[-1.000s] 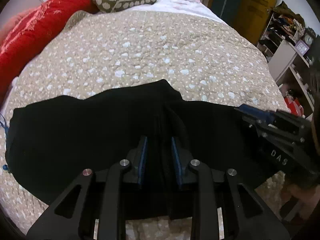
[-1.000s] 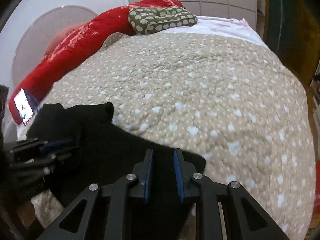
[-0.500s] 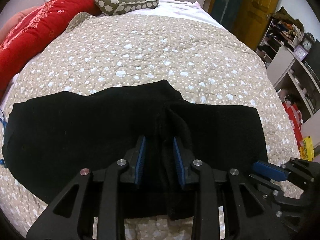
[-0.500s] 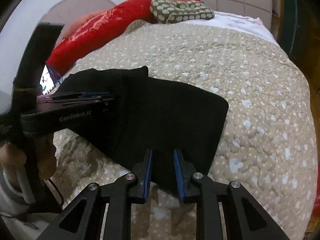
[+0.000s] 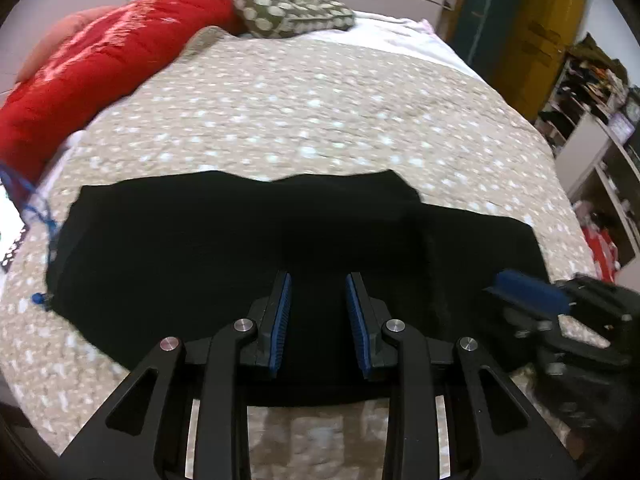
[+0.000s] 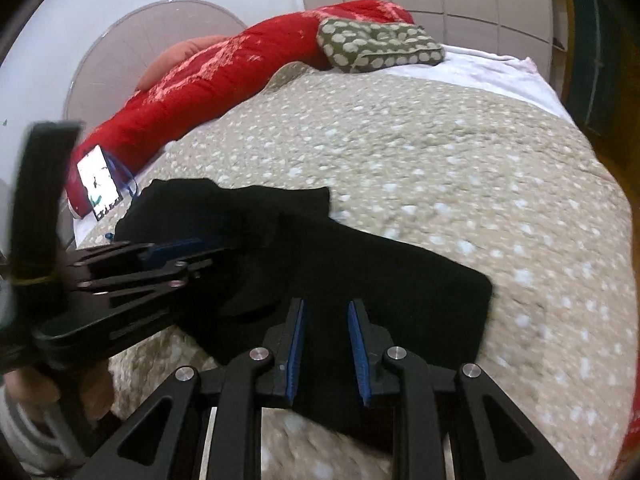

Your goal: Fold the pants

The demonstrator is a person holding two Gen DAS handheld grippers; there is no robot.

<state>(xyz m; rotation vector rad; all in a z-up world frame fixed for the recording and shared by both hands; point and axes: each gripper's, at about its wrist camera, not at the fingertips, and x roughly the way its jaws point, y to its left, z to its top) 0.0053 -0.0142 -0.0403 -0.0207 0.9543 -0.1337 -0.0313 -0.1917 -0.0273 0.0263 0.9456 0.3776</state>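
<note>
Overhead, nothing is shown; the room is seen only around the bed (image 5: 320, 120), whose beige quilt with white flecks fills most of both views. A pale wall with a rounded headboard (image 6: 132, 40) is seen at the left in the right wrist view, and a yellow door (image 5: 532, 40) with crowded shelves (image 5: 592, 92) beside it is seen at the right in the left wrist view. A long red blanket (image 5: 100, 64) is bunched along the bed's far left edge, and a green dotted pillow (image 5: 288, 12) is laid against its end, next to a white sheet (image 6: 500, 76). The black pants (image 5: 240, 248) are spread flat across the near part of the quilt (folded over, with a thicker ridge toward the right). A lit phone (image 6: 100, 184) is propped near the blanket.

The left gripper (image 5: 316, 312) is held above the pants with its blue-padded jaws parted and nothing between them. The right gripper (image 6: 324, 348) is likewise held over the near edge of the pants, jaws apart, empty.
</note>
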